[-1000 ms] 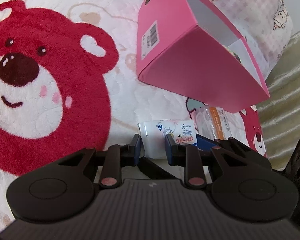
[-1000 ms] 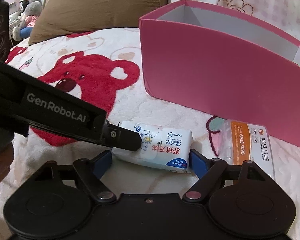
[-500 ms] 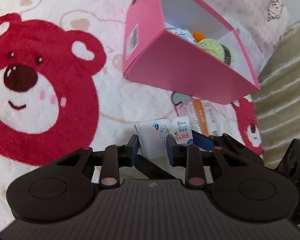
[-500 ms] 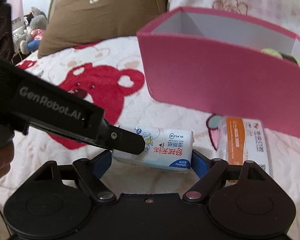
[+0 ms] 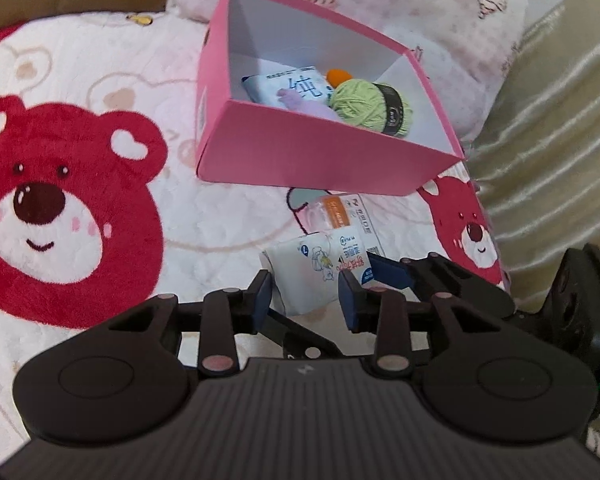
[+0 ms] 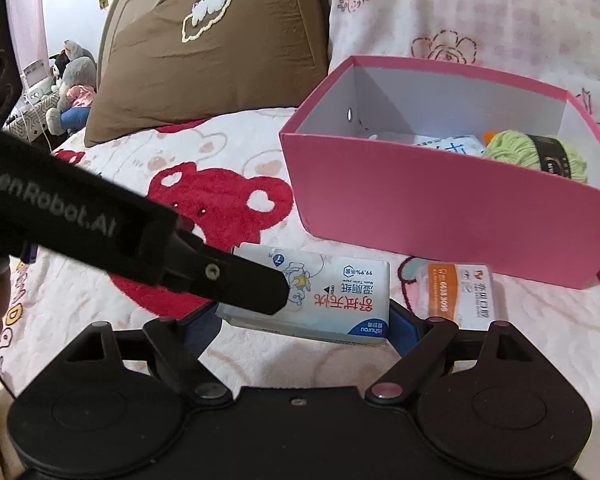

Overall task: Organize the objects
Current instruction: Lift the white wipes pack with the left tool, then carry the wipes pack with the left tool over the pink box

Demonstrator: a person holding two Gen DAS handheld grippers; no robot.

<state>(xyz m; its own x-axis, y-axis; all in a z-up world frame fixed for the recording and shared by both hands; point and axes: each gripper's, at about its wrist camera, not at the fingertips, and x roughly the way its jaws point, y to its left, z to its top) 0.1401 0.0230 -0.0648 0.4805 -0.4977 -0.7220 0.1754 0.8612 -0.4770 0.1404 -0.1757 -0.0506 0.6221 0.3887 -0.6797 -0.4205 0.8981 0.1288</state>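
A white wet-wipes pack [image 5: 316, 276] [image 6: 340, 300] hangs above the bear blanket, held from two sides. My right gripper [image 6: 304, 322] is shut on it lengthwise, a blue pad at each end. My left gripper [image 5: 306, 300] has the pack's end between its pads; its jaws are opening, the pads still against the pack. In the right wrist view its black finger [image 6: 240, 284] lies across the pack's top. Behind stands the pink box [image 5: 320, 152] [image 6: 440, 208], holding green yarn [image 5: 368, 106] [image 6: 536, 152], another wipes pack [image 5: 288, 86] and a purple item [image 5: 308, 108].
A flat orange-and-white packet [image 5: 344, 212] [image 6: 456, 292] lies on the blanket in front of the box. A brown pillow [image 6: 204, 52] and a pink floral pillow [image 6: 480, 12] stand behind. Beige fabric [image 5: 560, 120] borders the bed on the right. Plush toys [image 6: 72, 80] sit far left.
Both grippers have risen with the wipes pack between them, so the inside of the pink box has come into view. The left jaws stand slightly wider.
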